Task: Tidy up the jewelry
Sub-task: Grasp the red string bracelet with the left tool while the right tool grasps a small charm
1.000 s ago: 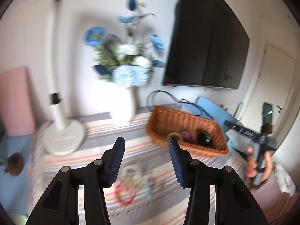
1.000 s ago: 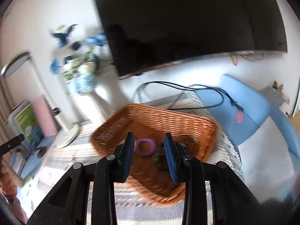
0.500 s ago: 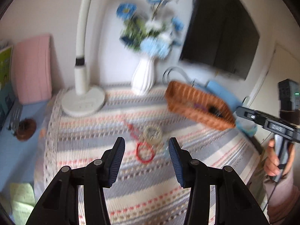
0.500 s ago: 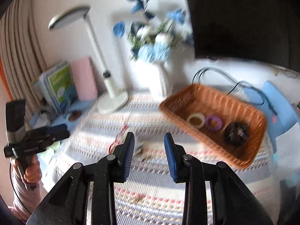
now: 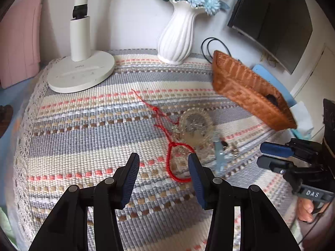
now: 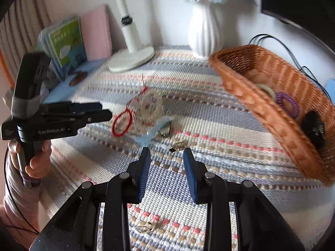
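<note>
A red cord bracelet lies on the striped cloth, just ahead of my open, empty left gripper; it also shows in the right wrist view. Beside it lie a clear beaded bracelet, a pale blue clip and small metal pieces. My right gripper is open and empty, just short of the metal pieces. The wicker basket at the right holds a purple coil tie, a cream ring and a black piece.
A white lamp base and a white vase with blue flowers stand at the back. Books and a pink box stand at the left. A TV hangs on the wall. A small gold piece lies near the cloth's front.
Both grippers have swung down and in from the wall and basket toward the jewelry on the cloth. Both stay open.
</note>
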A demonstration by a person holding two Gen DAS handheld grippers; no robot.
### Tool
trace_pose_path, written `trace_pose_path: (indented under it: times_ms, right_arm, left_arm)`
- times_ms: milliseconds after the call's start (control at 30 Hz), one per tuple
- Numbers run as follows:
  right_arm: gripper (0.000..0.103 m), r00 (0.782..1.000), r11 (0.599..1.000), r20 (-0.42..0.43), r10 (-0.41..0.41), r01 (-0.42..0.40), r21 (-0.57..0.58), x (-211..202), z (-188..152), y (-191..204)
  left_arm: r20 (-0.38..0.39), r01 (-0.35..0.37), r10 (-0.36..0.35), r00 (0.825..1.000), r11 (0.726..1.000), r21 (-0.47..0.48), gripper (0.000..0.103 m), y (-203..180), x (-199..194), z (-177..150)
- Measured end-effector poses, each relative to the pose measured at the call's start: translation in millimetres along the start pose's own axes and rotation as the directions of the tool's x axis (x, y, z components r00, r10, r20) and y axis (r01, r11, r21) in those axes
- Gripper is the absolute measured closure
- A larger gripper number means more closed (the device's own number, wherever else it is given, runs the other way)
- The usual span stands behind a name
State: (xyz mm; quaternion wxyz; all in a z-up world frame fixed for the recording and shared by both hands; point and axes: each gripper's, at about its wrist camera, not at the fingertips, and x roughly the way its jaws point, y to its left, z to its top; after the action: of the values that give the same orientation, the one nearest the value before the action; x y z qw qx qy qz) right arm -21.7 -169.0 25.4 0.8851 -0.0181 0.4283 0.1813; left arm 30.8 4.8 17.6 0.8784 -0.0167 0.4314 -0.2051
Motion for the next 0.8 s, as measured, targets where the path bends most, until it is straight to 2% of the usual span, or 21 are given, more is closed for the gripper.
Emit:
trace_pose_path:
  times_ms: [100,200,233,300,400,467,500,533,633,667,700,800]
  right_arm:
    - [0.067,0.999,0.999,-0.024,-0.036,0.035,-0.026,15,-3,3]
    - [0.067,0.999,0.998,-0.022,-0.048,0.047,-0.031,22,-2,3]
    - [0.067,0.998,0.998,-0.021,-0.051,0.05,-0.027,24,-2,2]
    - [0.067,0.999,0.999,-0.026,-0.048,0.047,-0.025,28,-2,2]
    - [0.068,0.998,0.998,-0.022,-0.055,0.054,-0.03,30,-1,2]
    - [0.068,0.997,0.997,-0.021,-0.068,0.067,-0.04,33,1,5]
    - [0.068,0.997,0.996,-0.019,-0.077,0.076,-0.044,36,3,6]
    - [0.068,0.995,0.994,-0.015,-0.096,0.095,-0.048,37,4,7]
    - [0.068,0.992,0.992,-0.012,-0.122,0.122,-0.046,41,7,7]
    - [0.071,0.991,0.991,-0.008,-0.13,0.13,-0.045,42,9,8]
    - [0.083,0.989,0.988,-0.004,-0.146,0.146,-0.047,44,10,7]
    - [0.089,0.988,0.986,0.005,-0.157,0.157,-0.054,43,9,8]
  left_arm:
    - [0.011,-0.053,0.053,0.999,0.998,0.043,0.053,-9,3,-4]
    - [-0.002,-0.054,0.054,0.999,0.996,0.075,0.054,-18,9,-2]
    - [-0.011,-0.057,0.058,0.998,0.995,0.077,0.063,-19,13,-2]
    - [-0.047,-0.075,0.079,0.996,0.994,0.083,0.072,-22,23,-2]
    - [-0.031,-0.099,0.103,0.994,0.989,0.107,0.081,-28,24,-4]
    - [-0.029,-0.108,0.112,0.993,0.988,0.11,0.082,-28,25,-3]
    - [-0.028,-0.106,0.11,0.994,0.989,0.107,0.086,-27,25,-3]
    - [-0.028,-0.103,0.107,0.994,0.989,0.103,0.093,-26,25,-3]
    - [-0.031,-0.084,0.087,0.996,0.992,0.09,0.096,-21,24,-3]
    - [-0.03,-0.084,0.087,0.996,0.993,0.086,0.097,-20,24,-2]
    - [-0.029,-0.083,0.085,0.996,0.993,0.084,0.098,-19,24,-2]
    - [-0.016,-0.08,0.082,0.997,0.993,0.088,0.099,-21,20,-3]
